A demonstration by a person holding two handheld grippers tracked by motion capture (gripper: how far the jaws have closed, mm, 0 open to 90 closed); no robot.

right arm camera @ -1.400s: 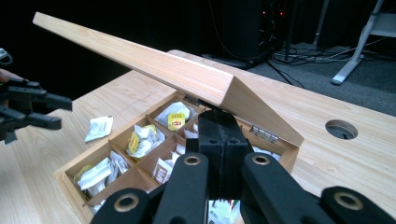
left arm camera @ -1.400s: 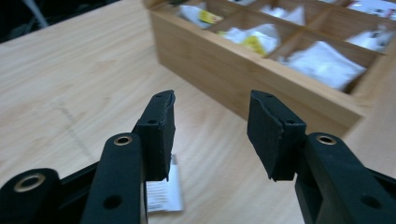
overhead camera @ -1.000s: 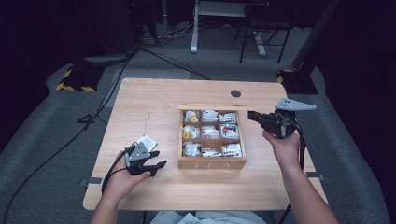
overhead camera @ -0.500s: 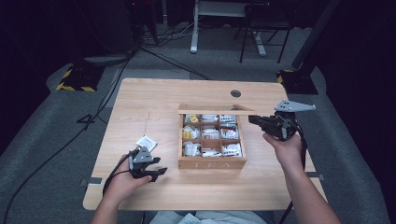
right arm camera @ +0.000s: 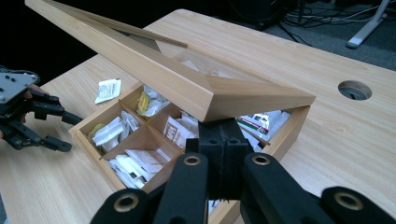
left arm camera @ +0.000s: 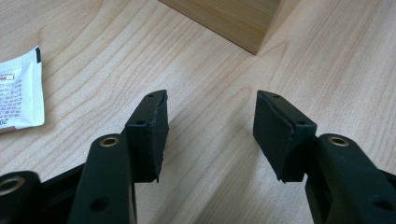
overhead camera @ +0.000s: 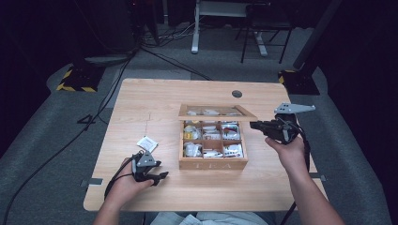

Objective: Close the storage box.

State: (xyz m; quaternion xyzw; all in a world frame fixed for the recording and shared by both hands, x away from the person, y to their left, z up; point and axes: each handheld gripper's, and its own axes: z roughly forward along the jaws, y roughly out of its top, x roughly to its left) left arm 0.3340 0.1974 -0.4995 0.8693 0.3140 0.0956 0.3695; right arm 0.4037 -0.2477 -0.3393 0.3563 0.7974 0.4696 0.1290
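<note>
A wooden tea box (overhead camera: 213,164) sits mid-table, its compartments holding several tea bags. Its glass-paned lid (overhead camera: 217,112) is raised and tilted. In the right gripper view the lid (right arm camera: 154,70) rests above my right gripper (right arm camera: 223,140), whose jaws are shut with their tips under the lid's corner. In the high view that right gripper (overhead camera: 253,124) is at the box's right side. My left gripper (overhead camera: 161,169) is left of the box, open, its jaws just having opened further with nothing between them (left arm camera: 210,126). A white sachet (overhead camera: 147,143) lies flat on the table beyond it.
The light wooden table (overhead camera: 150,103) has a round cable hole (overhead camera: 237,93) behind the box. Dark floor, cables and desk legs lie beyond the far edge. The box's corner (left arm camera: 233,18) stands close ahead of the left jaws, and the sachet (left arm camera: 18,93) lies at their left.
The left gripper let go of the white sachet, which stays on the table, and drew back toward the person with its jaws wider. The right gripper and the lid have not moved.
</note>
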